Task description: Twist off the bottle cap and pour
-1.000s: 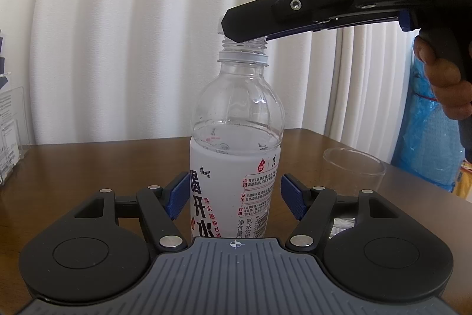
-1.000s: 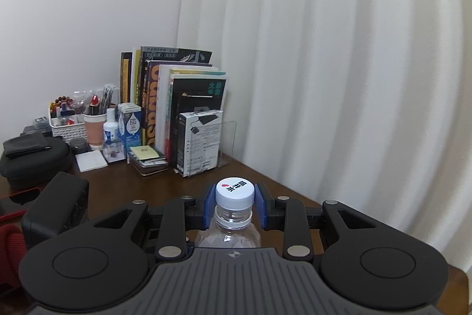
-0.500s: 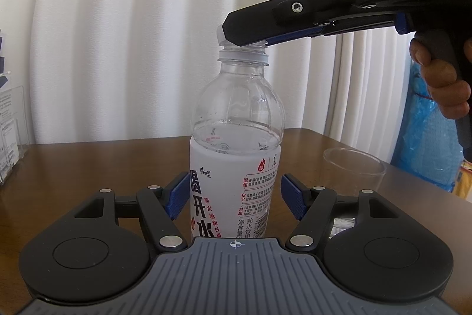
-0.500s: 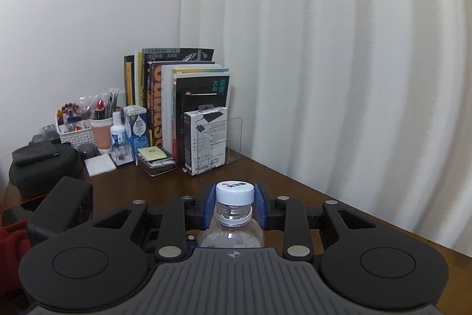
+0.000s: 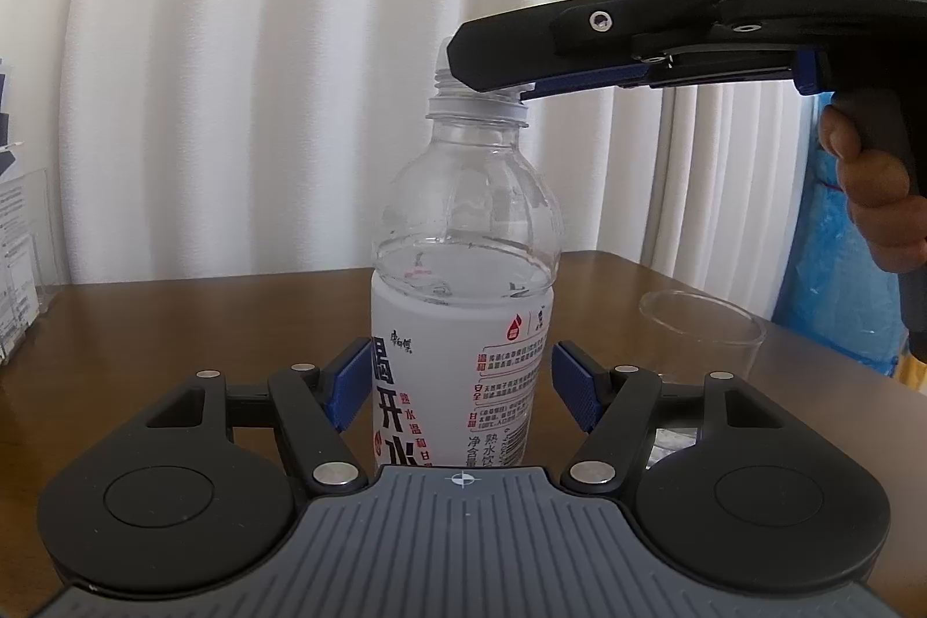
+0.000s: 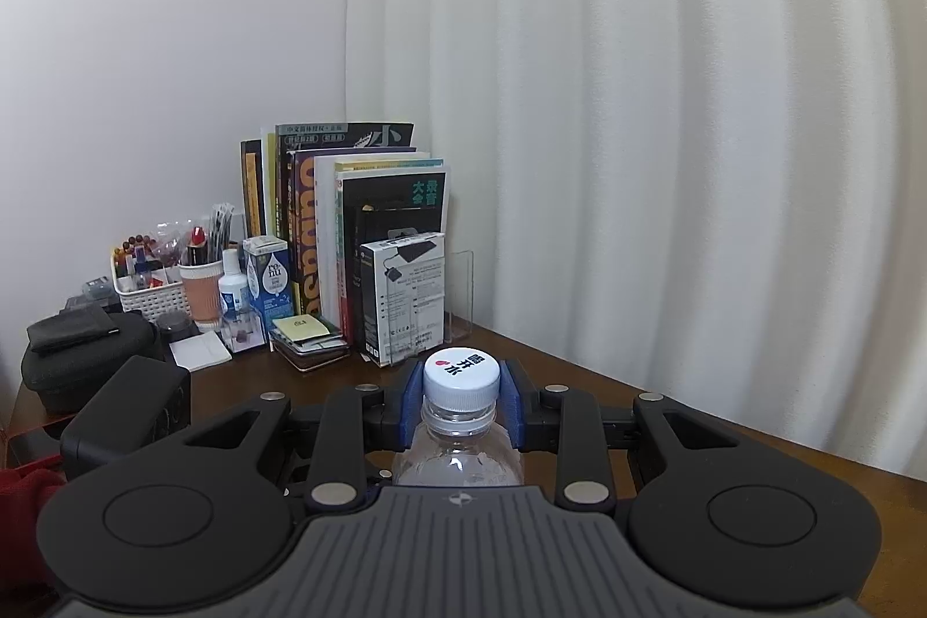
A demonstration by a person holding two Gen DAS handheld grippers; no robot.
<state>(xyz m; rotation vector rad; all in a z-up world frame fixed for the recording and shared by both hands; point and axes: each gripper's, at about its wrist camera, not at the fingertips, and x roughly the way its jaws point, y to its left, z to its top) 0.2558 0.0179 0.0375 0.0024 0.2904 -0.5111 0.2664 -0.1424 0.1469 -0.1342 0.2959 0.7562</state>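
Observation:
A clear water bottle [image 5: 463,236] with a white label stands upright on the brown table [image 5: 174,317], about half full. My left gripper [image 5: 460,386] is shut on the bottle's labelled body. My right gripper [image 6: 462,401] is shut on the white cap [image 6: 462,375]; it reaches in from the right in the left wrist view [image 5: 498,56] and hides most of the cap. The bottle's threaded neck [image 5: 463,88] shows just below the cap. An empty clear plastic cup [image 5: 701,334] stands to the right of the bottle.
Books [image 6: 347,224], a white box [image 6: 402,299], a basket of small items [image 6: 150,282] and a black case [image 6: 87,363] stand at the table's far corner. White curtains hang behind. A blue plastic bag [image 5: 840,270] lies beyond the table's right edge.
My right gripper has turned with the cap in it, and its view has swung and risen. The neck thread shows below the cap. The left gripper and bottle have stayed still.

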